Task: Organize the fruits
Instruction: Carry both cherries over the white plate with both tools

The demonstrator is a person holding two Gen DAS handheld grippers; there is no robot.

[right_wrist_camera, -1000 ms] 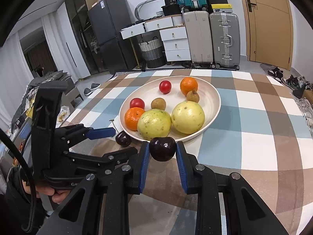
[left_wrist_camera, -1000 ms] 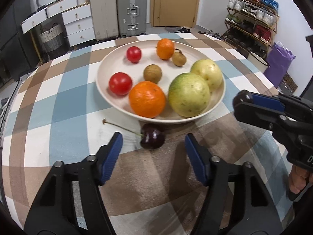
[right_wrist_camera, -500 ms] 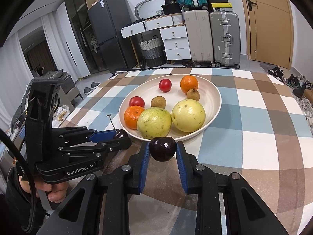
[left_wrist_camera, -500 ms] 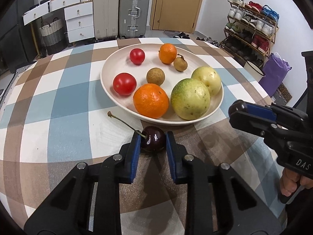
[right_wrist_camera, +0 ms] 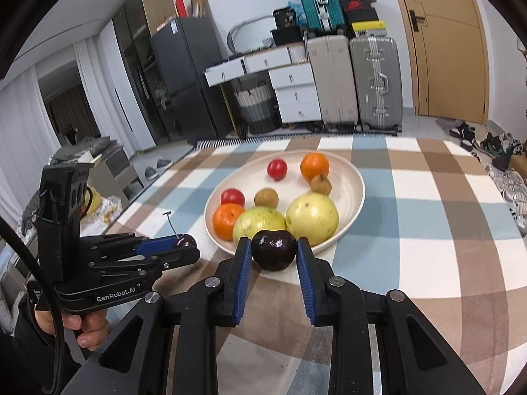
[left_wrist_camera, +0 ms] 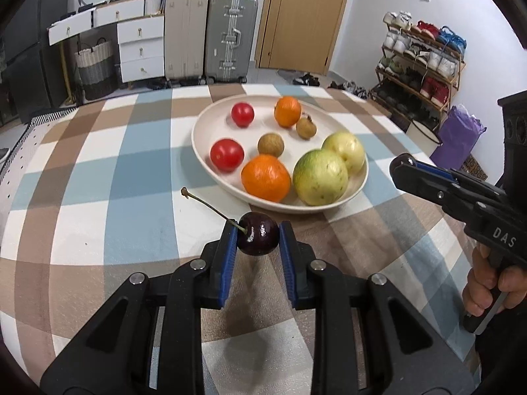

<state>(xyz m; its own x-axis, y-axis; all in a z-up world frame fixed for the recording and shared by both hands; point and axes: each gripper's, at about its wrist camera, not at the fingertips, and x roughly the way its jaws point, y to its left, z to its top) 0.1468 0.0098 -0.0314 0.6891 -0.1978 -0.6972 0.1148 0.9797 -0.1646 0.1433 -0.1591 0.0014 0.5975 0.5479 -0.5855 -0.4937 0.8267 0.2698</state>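
My left gripper (left_wrist_camera: 258, 235) is shut on a dark cherry (left_wrist_camera: 258, 233) whose long stem (left_wrist_camera: 207, 205) sticks out to the upper left; it hangs a little above the checked tablecloth, short of the bowl. A second dark cherry (right_wrist_camera: 273, 250) without a stem sits pinched in my right gripper (right_wrist_camera: 273, 251), just before the near rim of the cream bowl (right_wrist_camera: 357, 177). The bowl (left_wrist_camera: 197, 131) holds two tomatoes, two oranges, two small brown fruits and two large green-yellow fruits. The left gripper (right_wrist_camera: 184, 245) with its cherry also shows at the left of the right wrist view.
The round table carries a blue, brown and white checked cloth (left_wrist_camera: 98, 171). The right gripper's body (left_wrist_camera: 461, 197) and a hand (left_wrist_camera: 487, 286) stand at the right. Suitcases, white drawers, a door and a shoe rack (left_wrist_camera: 425, 62) lie beyond the table.
The left gripper's jaws closed around the stemmed cherry that lay on the cloth and lifted it slightly. The right gripper kept its cherry and stayed nearly still.
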